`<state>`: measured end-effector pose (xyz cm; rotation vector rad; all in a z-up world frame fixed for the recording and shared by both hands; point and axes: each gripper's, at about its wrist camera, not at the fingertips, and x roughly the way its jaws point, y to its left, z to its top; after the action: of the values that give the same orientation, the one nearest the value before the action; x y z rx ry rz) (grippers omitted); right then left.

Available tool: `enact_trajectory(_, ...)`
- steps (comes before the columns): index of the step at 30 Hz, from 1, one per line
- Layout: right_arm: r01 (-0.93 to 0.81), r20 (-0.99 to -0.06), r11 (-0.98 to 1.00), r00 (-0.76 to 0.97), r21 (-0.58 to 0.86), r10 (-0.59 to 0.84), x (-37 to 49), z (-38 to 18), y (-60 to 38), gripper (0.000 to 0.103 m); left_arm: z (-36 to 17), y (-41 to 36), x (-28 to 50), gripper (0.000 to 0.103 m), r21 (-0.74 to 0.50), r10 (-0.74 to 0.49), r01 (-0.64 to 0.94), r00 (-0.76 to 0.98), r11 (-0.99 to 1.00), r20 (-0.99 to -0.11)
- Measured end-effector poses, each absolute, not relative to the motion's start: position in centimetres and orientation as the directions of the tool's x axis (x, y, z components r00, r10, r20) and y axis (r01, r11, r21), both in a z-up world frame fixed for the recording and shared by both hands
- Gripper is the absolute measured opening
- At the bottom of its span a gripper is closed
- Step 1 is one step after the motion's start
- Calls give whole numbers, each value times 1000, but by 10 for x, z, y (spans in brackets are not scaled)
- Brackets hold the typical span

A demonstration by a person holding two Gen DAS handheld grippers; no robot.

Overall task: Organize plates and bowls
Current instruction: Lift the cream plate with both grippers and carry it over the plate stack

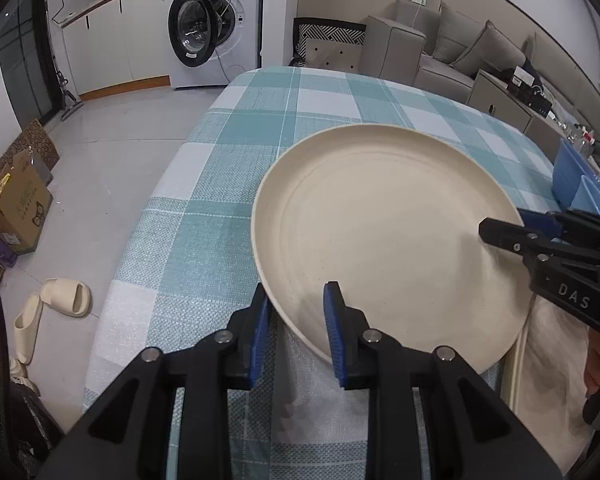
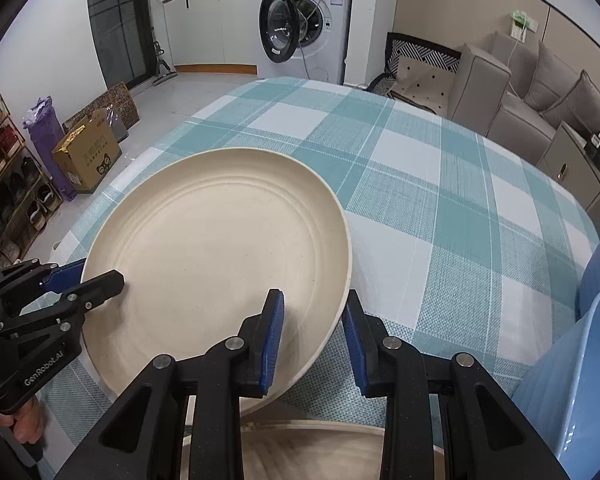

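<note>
Cream plate [image 1: 384, 236] | left tool [image 1: 296, 332], right tool [image 2: 314, 340] angled down, apparently pinching opposite rims

I see the round cream plastic plate [image 2: 216, 240] above the checked tablecloth-covered table [image 2: 440, 184], light-blue plastic bowls [image 2: 580, 360] to its right.

Left gripper [image 1: 298, 332] is angling steeply downward, its blue-padded jaws closing on the near-left rim of the cream plate [image 1: 388, 240], one pad above and one below the edge. Right gripper [image 2: 314, 340] is tilting down at much the same pitch, clamping the plate's opposite rim in the same way. Both are gripping together, facing roughly the same direction. A hand [image 2: 24, 424] is wrapping the left gripper's handle; fingers [image 1: 598, 364] are curling round the right one's.
</note>
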<state>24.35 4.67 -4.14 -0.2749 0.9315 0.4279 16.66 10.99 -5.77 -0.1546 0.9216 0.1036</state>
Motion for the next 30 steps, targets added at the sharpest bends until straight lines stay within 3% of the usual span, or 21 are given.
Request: enact_trajectory(30,-401,-714,914,655,-52,247,179,28,1,30,5,81,135,25,-93,4,-95,722,991,-692)
